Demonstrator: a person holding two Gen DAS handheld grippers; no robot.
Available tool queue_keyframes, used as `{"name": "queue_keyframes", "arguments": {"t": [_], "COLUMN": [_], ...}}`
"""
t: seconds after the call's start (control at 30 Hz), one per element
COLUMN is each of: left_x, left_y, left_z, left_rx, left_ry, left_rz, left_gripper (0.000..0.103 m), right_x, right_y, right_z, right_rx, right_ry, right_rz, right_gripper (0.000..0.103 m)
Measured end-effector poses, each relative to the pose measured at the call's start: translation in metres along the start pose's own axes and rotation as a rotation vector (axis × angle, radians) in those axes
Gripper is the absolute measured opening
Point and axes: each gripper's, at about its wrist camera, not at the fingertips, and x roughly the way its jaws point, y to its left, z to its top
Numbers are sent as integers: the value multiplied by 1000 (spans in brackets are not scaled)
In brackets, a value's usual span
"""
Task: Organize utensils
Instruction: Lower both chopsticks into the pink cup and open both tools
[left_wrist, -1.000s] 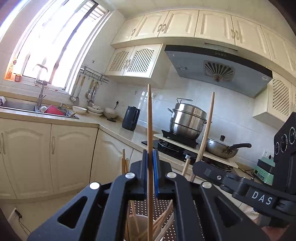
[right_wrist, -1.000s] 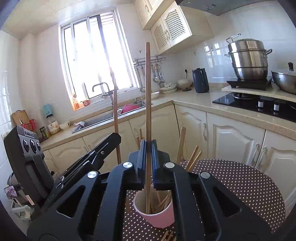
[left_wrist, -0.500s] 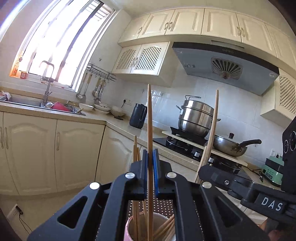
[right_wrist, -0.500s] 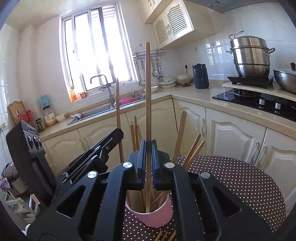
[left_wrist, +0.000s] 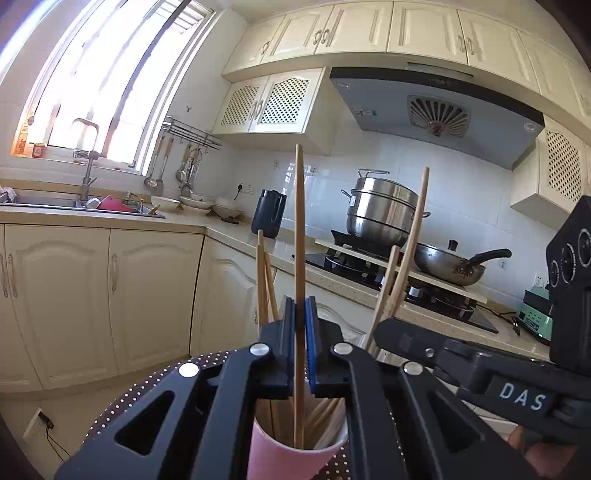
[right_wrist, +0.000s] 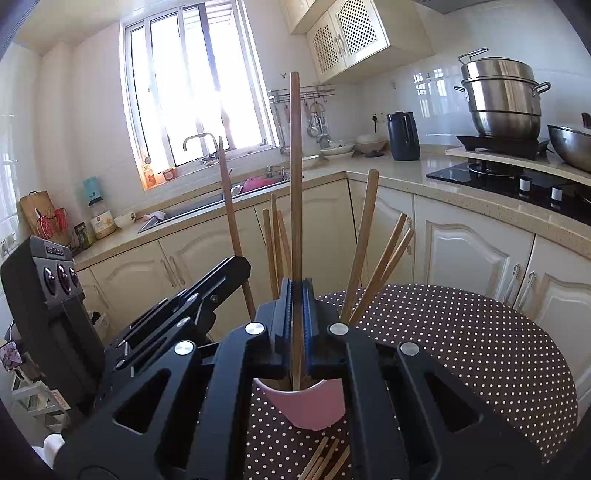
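Each claw clamps a chopstick (left_wrist: 299, 229) over polka-dot table (right_wrist: 480, 350), cream kitchen

Sunlit window (right_wrist: 195, 92), cream cabinets (left_wrist: 110, 295), white tiled wall (left_wrist: 325, 192)

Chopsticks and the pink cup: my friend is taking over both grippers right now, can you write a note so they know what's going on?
Left gripper: shut on one upright chopstick, its lower end inside the pink cup.
Right gripper: shut on another chopstick, its tip also in the cup.
The cup stands on the dotted tablecloth and already holds several chopsticks.
Done: most chopsticks are in the cup.
Left: let go of both held ones, then probably collect the loose chopsticks lying on the cloth in front of the cup.
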Motion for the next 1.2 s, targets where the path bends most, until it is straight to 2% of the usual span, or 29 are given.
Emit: {"name": "queue_keyframes", "arguments": {"t": [0.2,0.7,0.73,0.83,0.9,0.97,1.1,1.2], "left_x": [-8,-20,-21,-26,-29,-31,-39,-47], "left_y": [-5,0,1,2,3,3,3,4], "left_z": [-13,-27,-28,-28,-27,-26,-23,-20], "left_rx": [34,43,44,44,38,35,46,44], "left_ry": [30,124,128,125,125,133,124,114], "left_rz": [0,-7,-7,-3,-4,-7,7,11], "left_gripper": [6,8,10,26,27,35,42,50], "right_x": [2,4,3,2,1,0,-2,-5], "right_y": [3,3,3,3,3,4,3,3], "right_z": [-11,-28,-29,-30,-30,-30,-28,-27], "right_rx": [-6,26,30,42,38,45,66,70], "right_ry": [24,66,64,63,65,70,75,77], "right_rz": [-9,-10,-12,-8,-11,-7,-4,-2], "right_gripper": [6,7,7,8,8,8,9,20]}}
